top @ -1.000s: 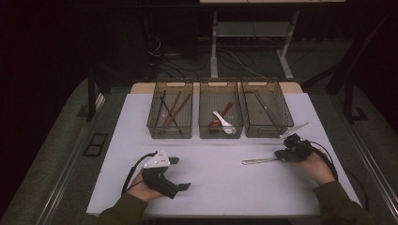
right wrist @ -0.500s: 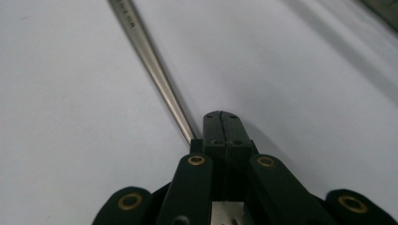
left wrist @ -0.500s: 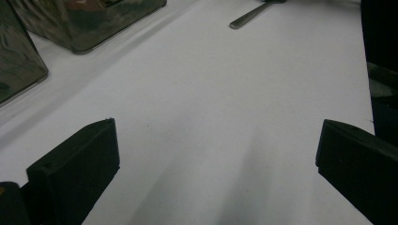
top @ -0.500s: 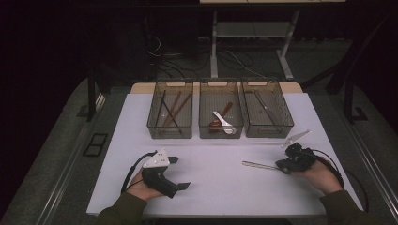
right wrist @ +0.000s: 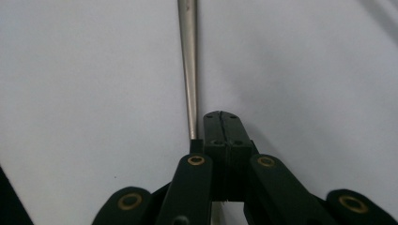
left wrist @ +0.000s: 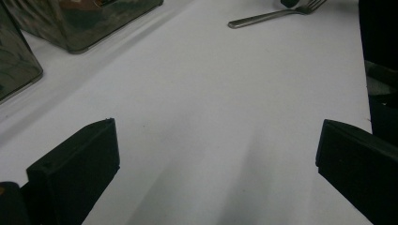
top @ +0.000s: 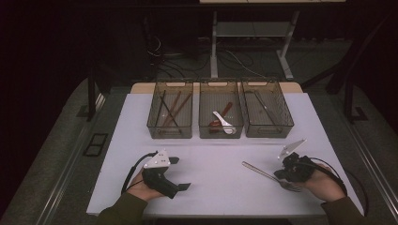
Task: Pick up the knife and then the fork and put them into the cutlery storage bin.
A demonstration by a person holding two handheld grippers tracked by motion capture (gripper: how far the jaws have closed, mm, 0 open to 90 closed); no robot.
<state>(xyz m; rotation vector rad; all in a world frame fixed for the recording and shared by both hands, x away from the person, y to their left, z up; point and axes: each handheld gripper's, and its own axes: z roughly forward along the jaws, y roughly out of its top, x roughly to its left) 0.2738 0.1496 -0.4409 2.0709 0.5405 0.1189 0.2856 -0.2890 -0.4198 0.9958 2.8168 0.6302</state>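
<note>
Right gripper view: right gripper (right wrist: pixel 221 123) jaws pressed together, prob. beside slim silver metal fork (right wrist: pixel 189 70), not pinching it. Left gripper (left wrist: pixel 213 164) jaws spread wide over white table (left wrist: pixel 225 93).

My white tabletop (top: pixel 220 154) carries three bins (top: pixel 220 117) in a row at the frame's upper middle, and a fork (top: pixel 270 175) lies at lower right.

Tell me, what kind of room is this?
Probably a lab or workshop set up for recording, not a kitchen. A white table stands in a dark room, cables lie on the floor behind it, and three see-through bins sort cutlery while a person's hands hold gripper tools.
</note>
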